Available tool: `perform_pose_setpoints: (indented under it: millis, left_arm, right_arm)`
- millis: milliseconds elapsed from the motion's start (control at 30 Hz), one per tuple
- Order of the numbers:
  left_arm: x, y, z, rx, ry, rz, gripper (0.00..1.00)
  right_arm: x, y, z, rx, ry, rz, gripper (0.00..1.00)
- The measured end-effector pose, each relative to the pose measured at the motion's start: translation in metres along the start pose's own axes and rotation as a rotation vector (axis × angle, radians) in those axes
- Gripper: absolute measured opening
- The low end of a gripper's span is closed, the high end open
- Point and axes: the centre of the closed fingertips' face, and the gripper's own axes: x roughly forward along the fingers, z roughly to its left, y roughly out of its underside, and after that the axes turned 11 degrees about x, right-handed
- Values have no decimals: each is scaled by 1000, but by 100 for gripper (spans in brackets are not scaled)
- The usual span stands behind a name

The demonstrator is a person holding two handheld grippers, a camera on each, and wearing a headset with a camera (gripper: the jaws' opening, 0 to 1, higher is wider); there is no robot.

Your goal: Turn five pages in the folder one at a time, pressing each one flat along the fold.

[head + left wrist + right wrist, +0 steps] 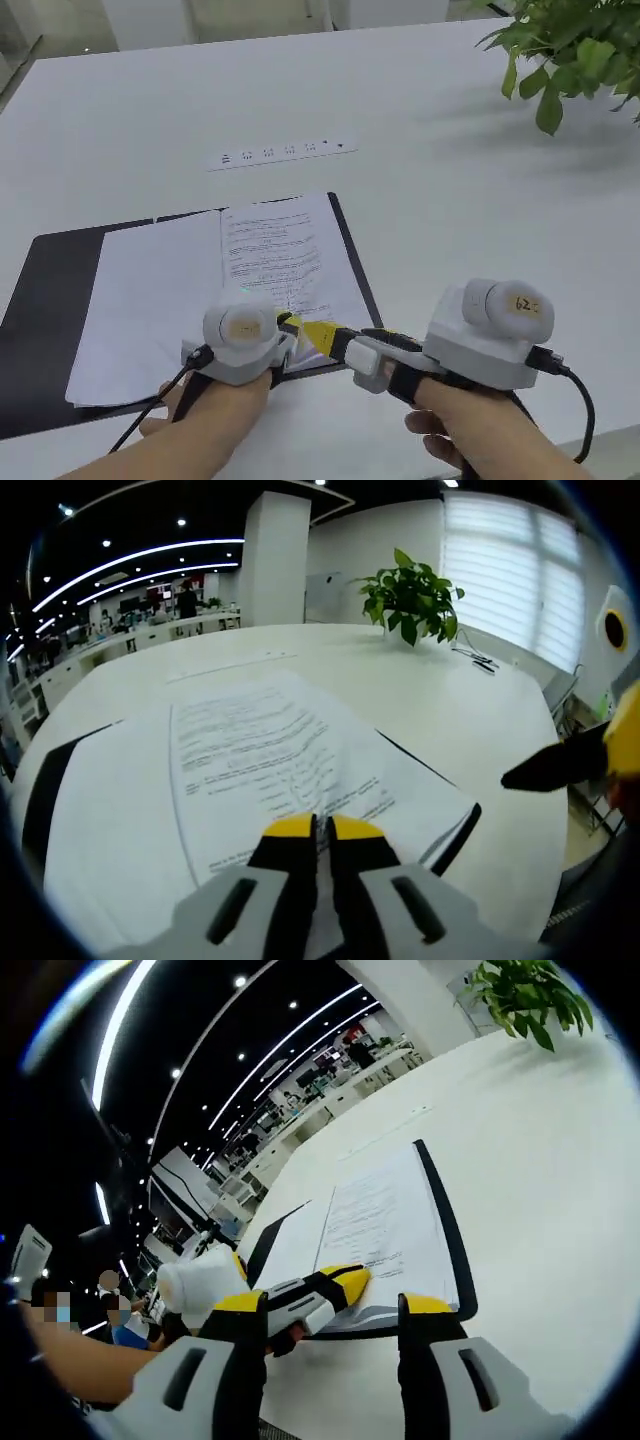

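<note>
Folder (45, 300) lies open at the near left of the table (450, 200), printed page (275, 255) on its right half. The left gripper (322, 832) is closed tip-to-tip over that page's near edge (can't tell if paper's pinched), and the right gripper (335, 1310) is spread wide just beside it at the near right corner. Risks: wide jaws at the stacked edge could bite several sheets instead of one, and the tools are close enough that a lift may knock the left one and skew the page.
</note>
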Motion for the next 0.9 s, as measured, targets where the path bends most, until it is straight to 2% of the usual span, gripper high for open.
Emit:
perform_pose_setpoints:
  millis: [33,133,200,333,700,900]
  left_arm:
    - [0,0,0,0,1,-1,3]
    - [0,0,0,-5,2,-6,3]
    - [0,0,1,-11,1,-9,3]
    - [0,-1,1,-14,0,-12,3]
    - [0,-1,1,-24,0,-19,3]
    - [0,-1,0,-25,0,-21,3]
  right_arm:
    - [3,5,-3,41,9,19,45]
    - [9,10,-7,111,15,28,39]
    - [15,12,-9,157,7,22,36]
    - [24,16,-15,294,5,16,33]
    - [39,16,-31,423,26,-16,28]
    - [44,15,-42,473,57,-35,18]
